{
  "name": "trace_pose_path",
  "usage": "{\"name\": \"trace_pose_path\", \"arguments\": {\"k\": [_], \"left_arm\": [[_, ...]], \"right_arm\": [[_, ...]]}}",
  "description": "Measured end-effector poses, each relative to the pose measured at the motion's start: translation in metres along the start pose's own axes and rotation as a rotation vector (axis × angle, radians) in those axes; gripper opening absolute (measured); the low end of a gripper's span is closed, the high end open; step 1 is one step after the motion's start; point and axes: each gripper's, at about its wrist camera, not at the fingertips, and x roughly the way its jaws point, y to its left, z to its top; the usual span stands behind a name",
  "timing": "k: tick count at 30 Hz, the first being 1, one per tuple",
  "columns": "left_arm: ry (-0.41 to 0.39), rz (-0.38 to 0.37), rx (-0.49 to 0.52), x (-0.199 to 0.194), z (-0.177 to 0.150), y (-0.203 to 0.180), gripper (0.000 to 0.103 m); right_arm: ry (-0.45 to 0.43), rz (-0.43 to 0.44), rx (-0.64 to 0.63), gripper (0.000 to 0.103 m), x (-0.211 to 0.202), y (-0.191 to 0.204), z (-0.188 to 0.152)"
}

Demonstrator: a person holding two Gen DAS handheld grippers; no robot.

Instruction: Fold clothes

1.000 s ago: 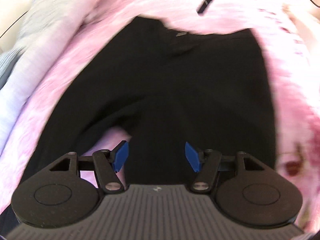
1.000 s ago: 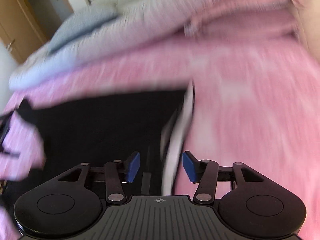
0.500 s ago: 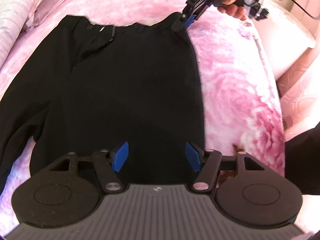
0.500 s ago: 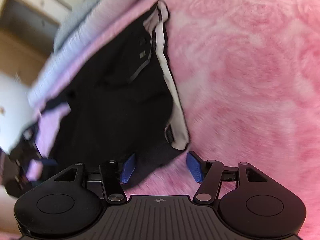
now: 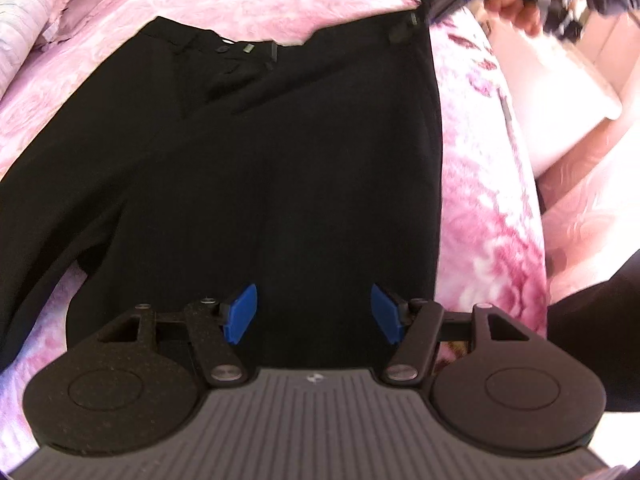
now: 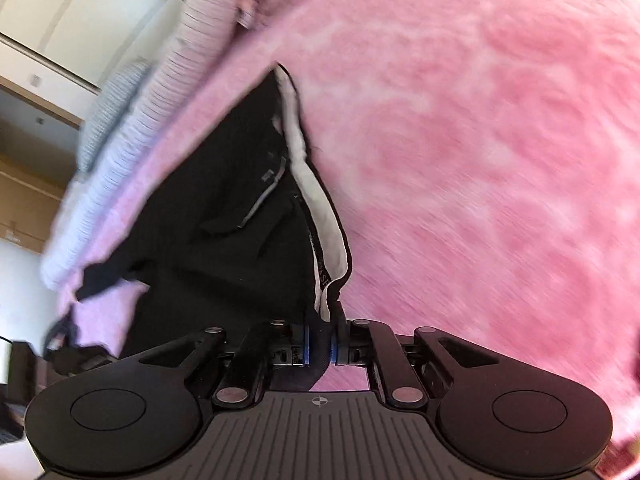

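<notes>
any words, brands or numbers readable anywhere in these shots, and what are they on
Nothing can be read for certain.
Black trousers: small lettering runs along the inside of the waistband, too small and blurred to read.
Right tongs, shut on the waistband corner: only a crosshair mark on the body, no text.
Left tongs, open: a small pale logo, not legible.

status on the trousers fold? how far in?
Early. Done: black trousers lie spread out on the pink blanket. In hand: right gripper is shut on the waistband corner; left gripper is open over the legs, holding nothing. Left: no fold is visible, so every fold.
</notes>
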Motion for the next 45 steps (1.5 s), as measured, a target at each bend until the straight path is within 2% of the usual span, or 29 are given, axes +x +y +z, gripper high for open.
{"name": "trace_pose_path", "arguments": {"k": [2,4,5,7,10,13,17,21,24,28,30,32,35,36,37,38,39,40,43,45], "left_arm": [[-0.014,0.026,-0.04,-0.01,-0.008,0.006,0.059],[-0.026,0.083,-0.101,-0.029,-0.023,0.023,0.059],[-0.021,0.125,-0.129,-0.04,-0.034,0.035,0.059],[-0.013,0.209,-0.185,-0.06,-0.056,0.06,0.059],[0.037,0.36,-0.226,-0.091,-0.1,0.103,0.059],[0.113,0.531,-0.209,-0.125,-0.157,0.156,0.06],[0.166,0.651,-0.194,-0.169,-0.229,0.232,0.063],[0.204,0.706,-0.129,-0.202,-0.292,0.316,0.064],[0.254,0.703,-0.054,-0.214,-0.333,0.381,0.064],[0.294,0.656,-0.005,-0.212,-0.363,0.448,0.064],[0.324,0.593,0.007,-0.21,-0.371,0.479,0.064],[0.306,0.555,0.029,-0.213,-0.371,0.491,0.064],[0.321,0.435,0.055,-0.202,-0.367,0.507,0.063],[0.344,0.398,0.065,-0.197,-0.366,0.51,0.06],[0.37,0.36,0.069,-0.194,-0.368,0.51,0.042],[0.387,0.327,0.076,-0.191,-0.368,0.511,0.032],[0.388,0.316,0.088,-0.191,-0.368,0.508,0.012],[0.386,0.31,0.096,-0.192,-0.367,0.505,0.001],[0.347,0.331,0.076,-0.214,-0.367,0.488,0.0],[0.298,0.311,0.03,-0.245,-0.368,0.47,0.0]], "right_arm": [[0.016,-0.038,-0.031,0.009,0.008,0.003,-0.001],[0.022,-0.078,-0.077,0.013,0.012,0.015,0.003],[0.014,-0.106,-0.116,0.026,0.012,0.026,0.002],[-0.012,-0.17,-0.21,0.04,0.009,0.053,-0.004],[-0.051,-0.267,-0.35,0.043,0.006,0.093,-0.013],[-0.091,-0.364,-0.49,0.043,0.003,0.133,-0.022],[-0.083,-0.303,-0.712,0.044,0.043,0.226,-0.043],[-0.053,-0.23,-0.84,0.044,0.109,0.319,-0.066],[-0.037,-0.193,-0.845,0.044,0.157,0.38,-0.084],[-0.005,-0.149,-0.916,0.044,0.217,0.455,-0.117],[0.012,-0.126,-0.96,0.044,0.24,0.484,-0.133],[0.034,-0.106,-0.995,0.044,0.257,0.503,-0.144],[0.059,-0.114,-1.048,0.044,0.286,0.518,-0.152],[0.068,-0.12,-1.055,0.044,0.291,0.52,-0.153],[0.074,-0.125,-1.058,0.044,0.294,0.521,-0.153],[0.079,-0.13,-1.059,0.044,0.295,0.521,-0.152],[0.083,-0.135,-1.062,0.044,0.299,0.522,-0.15],[0.085,-0.14,-1.066,0.044,0.301,0.522,-0.148],[0.085,-0.166,-1.098,0.044,0.321,0.522,-0.144],[0.093,-0.175,-1.119,0.044,0.329,0.522,-0.144]]}}
